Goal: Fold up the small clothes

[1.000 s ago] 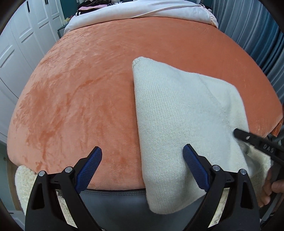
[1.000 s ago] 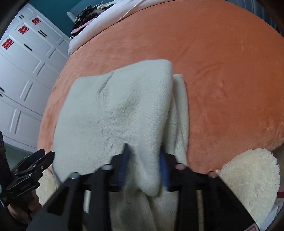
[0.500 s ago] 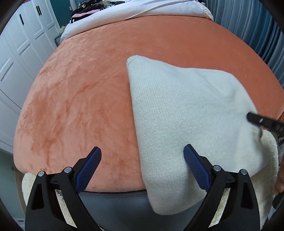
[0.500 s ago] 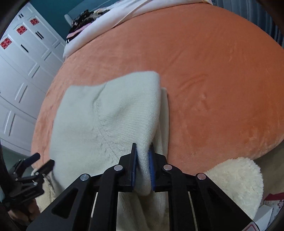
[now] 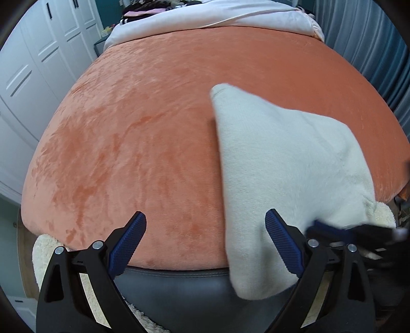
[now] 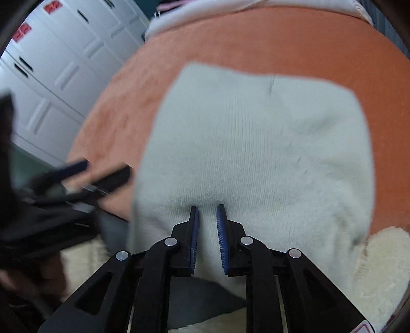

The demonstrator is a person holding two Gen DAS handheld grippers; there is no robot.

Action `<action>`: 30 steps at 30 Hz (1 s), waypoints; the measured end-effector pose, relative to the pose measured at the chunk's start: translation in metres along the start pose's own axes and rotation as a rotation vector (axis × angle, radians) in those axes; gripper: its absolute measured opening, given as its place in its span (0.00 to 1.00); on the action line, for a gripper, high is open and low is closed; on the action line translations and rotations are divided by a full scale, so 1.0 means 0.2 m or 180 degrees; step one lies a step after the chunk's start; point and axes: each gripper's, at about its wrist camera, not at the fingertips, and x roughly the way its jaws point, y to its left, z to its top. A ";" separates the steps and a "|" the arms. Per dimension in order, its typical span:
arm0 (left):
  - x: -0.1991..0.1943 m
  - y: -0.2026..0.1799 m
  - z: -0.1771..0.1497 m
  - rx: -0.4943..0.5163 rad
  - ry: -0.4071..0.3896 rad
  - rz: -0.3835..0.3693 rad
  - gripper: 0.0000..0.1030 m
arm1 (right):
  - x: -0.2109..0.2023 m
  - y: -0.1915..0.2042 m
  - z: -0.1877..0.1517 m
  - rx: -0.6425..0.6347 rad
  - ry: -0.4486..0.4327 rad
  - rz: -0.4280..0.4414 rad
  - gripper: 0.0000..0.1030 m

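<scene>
A cream knitted garment (image 5: 287, 164) lies folded on the orange velvet bed cover (image 5: 143, 143), its near end hanging over the front edge. My left gripper (image 5: 205, 243) is open and empty, its right finger just in front of the garment's near edge. My right gripper (image 6: 207, 225) hovers at the garment (image 6: 256, 143) near edge with its jaws a small gap apart; nothing is clamped between them. It shows blurred at the lower right of the left wrist view (image 5: 358, 235).
White wardrobe doors (image 5: 33, 71) stand to the left. White bedding (image 5: 210, 12) lies at the far end of the bed. A fluffy cream rug (image 6: 384, 269) lies below the bed's front edge. Grey curtains (image 5: 369, 46) hang on the right.
My right gripper has let go of the garment's fold and its jaws have parted a little. It has swung left toward the left gripper. The garment now lies flatter.
</scene>
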 end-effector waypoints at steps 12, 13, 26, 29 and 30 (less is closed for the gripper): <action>0.01 -0.01 -0.03 -0.0005 0.0073 -0.0015 0.89 | -0.10 -0.06 0.05 0.0245 0.0018 -0.0035 0.07; -0.01 -0.02 -0.02 0.0041 0.0021 0.0006 0.89 | -0.17 -0.08 0.06 0.0316 -0.0063 0.0007 0.09; -0.01 -0.14 0.05 0.0188 -0.0060 -0.0060 0.89 | -0.26 -0.57 0.12 0.1034 -0.0444 -0.0329 0.24; -0.01 -0.14 0.07 0.0174 -0.0062 -0.0053 0.89 | -0.42 -0.48 0.15 0.0861 -0.0791 -0.0172 0.13; -0.01 -0.14 0.07 0.0169 -0.0056 -0.0056 0.89 | -0.49 -0.47 0.15 0.0821 -0.0923 -0.0133 0.10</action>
